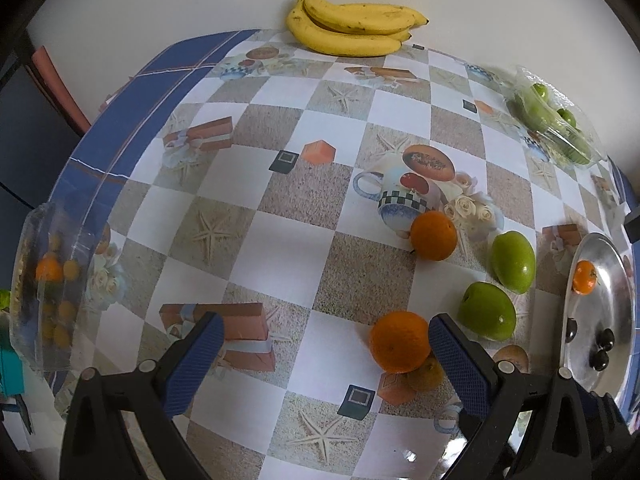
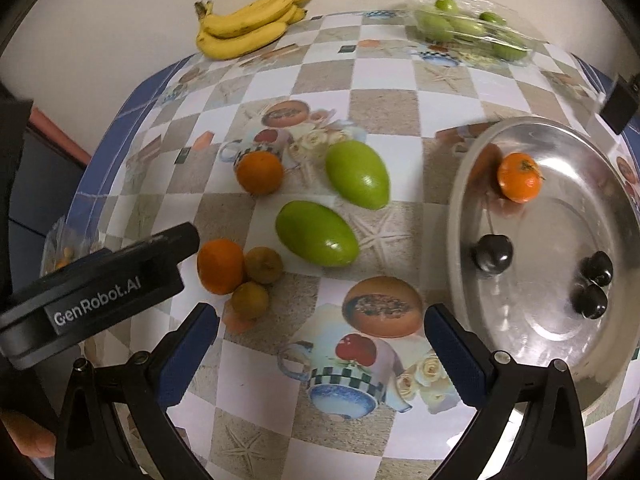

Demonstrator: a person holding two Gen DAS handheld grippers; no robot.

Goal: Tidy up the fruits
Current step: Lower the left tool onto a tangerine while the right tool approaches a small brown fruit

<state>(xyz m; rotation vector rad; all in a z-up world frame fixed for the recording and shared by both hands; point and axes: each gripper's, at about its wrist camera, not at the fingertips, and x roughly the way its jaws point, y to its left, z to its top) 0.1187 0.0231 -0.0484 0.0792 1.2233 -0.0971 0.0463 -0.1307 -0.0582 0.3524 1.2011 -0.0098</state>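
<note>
My left gripper is open and empty above the table; its right finger is next to the near orange. A second orange and two green mangoes lie further right. In the right wrist view my right gripper is open and empty over the table, left of the steel plate. The plate holds a mandarin and three dark cherries. Two oranges, two small brown fruits and two mangoes lie on the table.
A banana bunch lies at the table's far edge by the wall. A clear box of green fruit sits far right. A clear container with small orange fruits stands at the left edge. The left gripper's body shows in the right view.
</note>
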